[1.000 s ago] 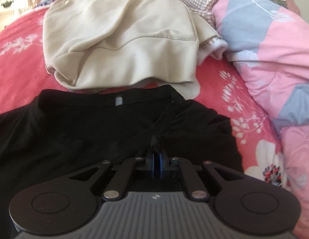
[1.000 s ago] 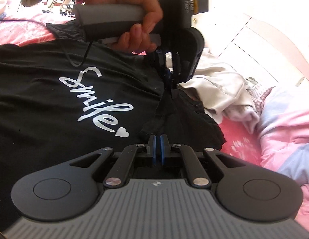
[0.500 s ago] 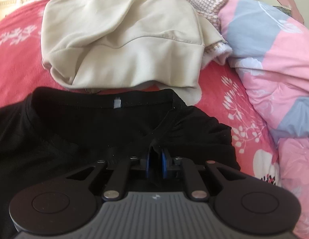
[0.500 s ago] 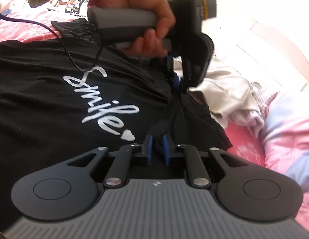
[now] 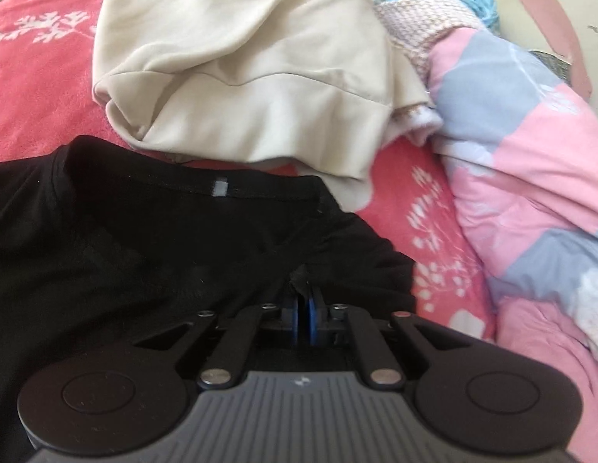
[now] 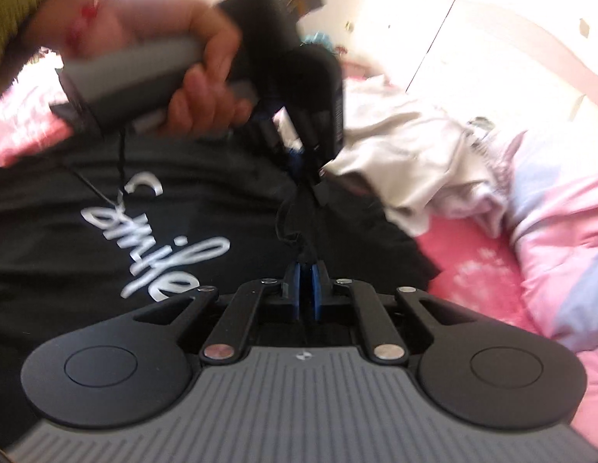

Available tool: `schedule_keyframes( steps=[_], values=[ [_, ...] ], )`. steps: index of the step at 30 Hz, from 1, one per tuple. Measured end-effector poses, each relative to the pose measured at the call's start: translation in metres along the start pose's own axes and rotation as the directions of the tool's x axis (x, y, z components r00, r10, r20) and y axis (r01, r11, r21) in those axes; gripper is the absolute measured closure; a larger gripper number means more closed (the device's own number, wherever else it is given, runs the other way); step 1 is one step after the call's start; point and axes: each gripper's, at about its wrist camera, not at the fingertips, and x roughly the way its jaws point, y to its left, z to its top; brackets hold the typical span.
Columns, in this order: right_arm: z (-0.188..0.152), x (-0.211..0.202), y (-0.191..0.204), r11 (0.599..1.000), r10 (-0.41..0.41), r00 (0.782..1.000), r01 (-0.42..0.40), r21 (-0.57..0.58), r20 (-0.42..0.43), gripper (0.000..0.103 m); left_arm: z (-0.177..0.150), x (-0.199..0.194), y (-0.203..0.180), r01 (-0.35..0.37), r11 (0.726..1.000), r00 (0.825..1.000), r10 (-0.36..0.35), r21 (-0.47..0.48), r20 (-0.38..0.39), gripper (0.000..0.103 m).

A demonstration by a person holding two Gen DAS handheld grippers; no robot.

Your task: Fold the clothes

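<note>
A black T-shirt (image 5: 152, 262) with white "Smile" lettering (image 6: 152, 247) lies on a red floral bedspread (image 5: 36, 88). My left gripper (image 5: 303, 301) is shut on a pinch of the shirt's shoulder fabric, right of the collar with its grey tag (image 5: 220, 187). My right gripper (image 6: 306, 274) is shut on the same raised ridge of black fabric, lower down the side. The left gripper also shows in the right wrist view (image 6: 299, 154), held by a hand, lifting the cloth.
A beige garment (image 5: 241, 69) lies crumpled just beyond the collar. A pink and grey-blue quilt (image 5: 530, 146) is bunched along the right. A knitted pinkish item (image 5: 422, 31) sits behind them. A white headboard (image 6: 511, 50) stands at the far right.
Both grippers have risen and moved left with the pinched fabric, pulling the shirt's right side up and inward. The right wrist view is now motion-blurred.
</note>
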Motion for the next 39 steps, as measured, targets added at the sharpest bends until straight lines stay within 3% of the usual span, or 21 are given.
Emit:
schedule_keyframes(
  steps=[4, 7, 10, 12, 14, 17, 21, 25, 28, 30, 32, 37, 39],
  values=[
    [-0.005, -0.01, 0.006, 0.997, 0.051, 0.998, -0.054, -0.057, -0.044, 0.098, -0.015, 0.003, -0.011, -0.082, 0.988, 0.996, 0.087, 0.133, -0.034, 0.096],
    [-0.018, 0.004, 0.022, 0.988, 0.08, 0.99, -0.095, -0.126, -0.118, 0.097, -0.024, 0.013, -0.014, -0.206, 0.952, 0.977, 0.213, 0.224, -0.007, 0.079],
    [-0.034, 0.015, 0.036, 0.977, 0.089, 0.979, -0.122, -0.174, -0.184, 0.094, -0.025, 0.006, -0.015, -0.226, 0.946, 0.974, 0.218, 0.233, 0.058, 0.067],
    [-0.033, 0.006, 0.034, 0.98, 0.095, 0.98, -0.122, -0.158, -0.173, 0.09, -0.022, -0.004, -0.018, -0.19, 0.956, 0.98, 0.169, 0.225, 0.109, 0.06],
    [-0.026, -0.007, 0.02, 0.987, 0.136, 0.982, -0.146, -0.07, -0.134, 0.078, -0.017, -0.01, -0.028, -0.172, 0.953, 0.977, 0.132, 0.25, 0.169, 0.055],
    [-0.02, -0.019, -0.011, 0.985, 0.135, 0.989, -0.127, 0.113, -0.066, 0.076, -0.008, 0.002, -0.057, -0.154, 0.925, 0.975, 0.086, 0.347, 0.203, 0.053],
    [-0.028, -0.008, -0.055, 0.927, 0.059, 0.994, -0.021, 0.373, -0.091, 0.076, 0.002, 0.045, -0.108, -0.144, 0.848, 0.985, 0.072, 0.51, 0.157, 0.053],
    [-0.049, 0.003, -0.08, 0.841, 0.08, 0.987, 0.008, 0.54, -0.14, 0.076, 0.002, 0.084, -0.148, -0.141, 0.755, 0.99, 0.107, 0.641, 0.092, 0.053],
    [-0.061, 0.008, -0.091, 0.788, 0.109, 0.984, 0.003, 0.616, -0.144, 0.076, -0.006, 0.11, -0.157, -0.156, 0.701, 0.983, 0.177, 0.695, 0.042, 0.065],
    [-0.069, 0.011, -0.097, 0.752, 0.126, 0.981, 0.001, 0.659, -0.146, 0.076, -0.008, 0.118, -0.155, -0.166, 0.696, 0.978, 0.209, 0.698, 0.025, 0.08],
    [-0.076, 0.015, -0.101, 0.723, 0.146, 0.979, -0.007, 0.691, -0.143, 0.078, -0.005, 0.119, -0.149, -0.154, 0.732, 0.98, 0.199, 0.664, 0.008, 0.09],
    [-0.087, 0.019, -0.104, 0.671, 0.176, 0.977, -0.029, 0.741, -0.121, 0.098, 0.023, 0.106, -0.121, -0.065, 0.898, 0.997, 0.08, 0.435, -0.017, 0.097],
    [-0.089, 0.016, -0.105, 0.656, 0.173, 0.978, -0.025, 0.754, -0.118, 0.1, 0.031, 0.102, -0.106, -0.016, 0.946, 1.0, 0.02, 0.325, -0.007, 0.097]
  ],
)
